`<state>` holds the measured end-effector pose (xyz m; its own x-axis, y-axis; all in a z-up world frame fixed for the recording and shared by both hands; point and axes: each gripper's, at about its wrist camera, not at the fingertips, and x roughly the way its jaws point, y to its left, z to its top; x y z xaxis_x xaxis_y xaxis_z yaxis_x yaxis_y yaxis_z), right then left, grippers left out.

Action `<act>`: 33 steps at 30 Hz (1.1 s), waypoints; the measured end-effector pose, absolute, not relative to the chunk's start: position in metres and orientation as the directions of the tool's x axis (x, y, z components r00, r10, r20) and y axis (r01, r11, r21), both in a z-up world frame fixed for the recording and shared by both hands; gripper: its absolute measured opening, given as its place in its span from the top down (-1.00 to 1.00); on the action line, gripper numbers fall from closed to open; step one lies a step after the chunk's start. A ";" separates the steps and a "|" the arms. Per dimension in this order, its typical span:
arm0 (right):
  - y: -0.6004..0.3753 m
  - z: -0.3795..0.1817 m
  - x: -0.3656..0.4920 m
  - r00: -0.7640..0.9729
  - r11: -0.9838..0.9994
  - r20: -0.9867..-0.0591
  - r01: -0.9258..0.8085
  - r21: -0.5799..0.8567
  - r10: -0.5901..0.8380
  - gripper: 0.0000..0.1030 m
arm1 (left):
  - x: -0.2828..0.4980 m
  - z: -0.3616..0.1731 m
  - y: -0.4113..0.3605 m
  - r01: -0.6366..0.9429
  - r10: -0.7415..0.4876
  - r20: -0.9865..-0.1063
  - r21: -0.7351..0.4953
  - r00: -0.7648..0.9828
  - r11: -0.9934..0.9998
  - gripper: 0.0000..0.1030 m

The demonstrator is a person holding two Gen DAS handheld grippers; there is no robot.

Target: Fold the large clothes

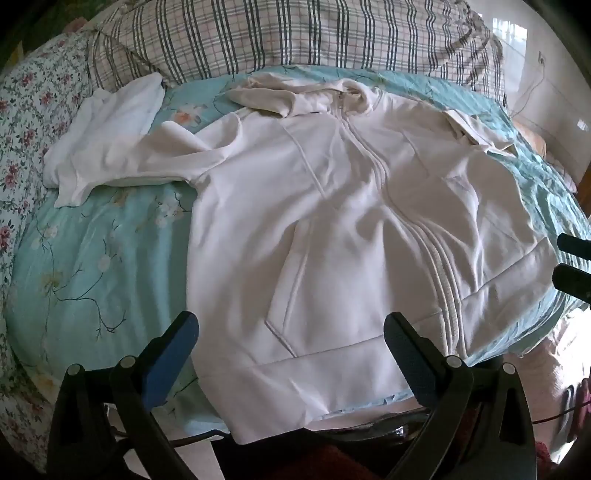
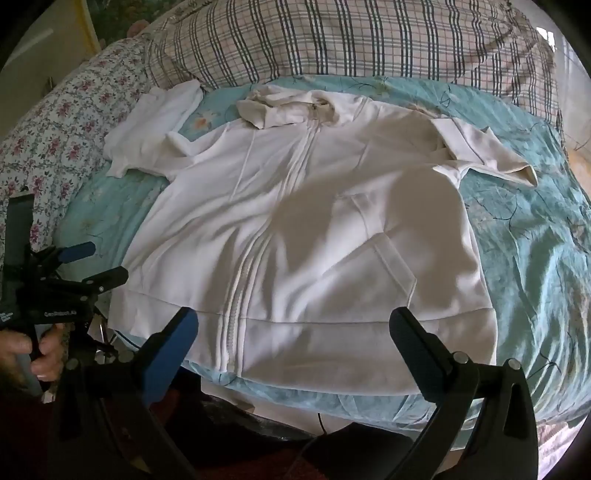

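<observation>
A big white zip-up jacket (image 1: 332, 229) lies flat on the bed (image 1: 92, 258), front side up, with the zipper (image 1: 384, 177) closed down the middle. Its bottom edge hangs a little over the near side of the bed. One short sleeve (image 1: 122, 162) sticks out to the left and the other sleeve (image 2: 480, 155) lies bent on the right. The hood (image 1: 295, 98) is bunched up at the top, near a checked blanket (image 1: 295, 33).

The left tongs (image 1: 291, 350) are wide apart and hold nothing. They hover over the bottom edge of the jacket. The right tongs (image 2: 293, 347) are wide apart too, also empty, over the same edge.

Here is what could go wrong. The cloth is soft and has two layers, so the tongs might pinch only the top layer and the fold would come out crooked. The bedsheet is right under the jacket, so the tongs might grab it by mistake. The part hanging off the bed could pull the jacket down and make it slide. The bunched hood and the bent sleeve could make lumps in the fold.
</observation>
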<state>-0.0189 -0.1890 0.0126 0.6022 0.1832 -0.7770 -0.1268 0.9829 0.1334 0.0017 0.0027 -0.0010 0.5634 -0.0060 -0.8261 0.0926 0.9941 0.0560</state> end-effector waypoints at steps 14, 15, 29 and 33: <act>-0.184 0.016 -0.018 0.603 0.982 -0.775 -0.134 0.135 0.189 -1.00 | 0.001 0.001 -0.002 0.097 -0.043 -0.825 0.014 0.563 0.995 -0.96; -0.184 0.016 -0.017 0.600 0.981 -0.777 -0.136 0.138 0.192 -1.00 | 0.001 0.002 -0.002 0.097 -0.046 -0.825 0.012 0.563 0.995 -0.96; -0.182 0.018 -0.011 0.580 0.972 -0.780 -0.139 0.191 0.237 -1.00 | 0.004 0.006 -0.001 0.113 -0.016 -0.831 0.057 0.556 0.992 -0.96; -0.182 0.018 -0.011 0.596 0.975 -0.772 -0.145 0.167 0.221 -1.00 | 0.004 0.006 -0.001 0.112 -0.024 -0.816 0.050 0.577 0.992 -0.96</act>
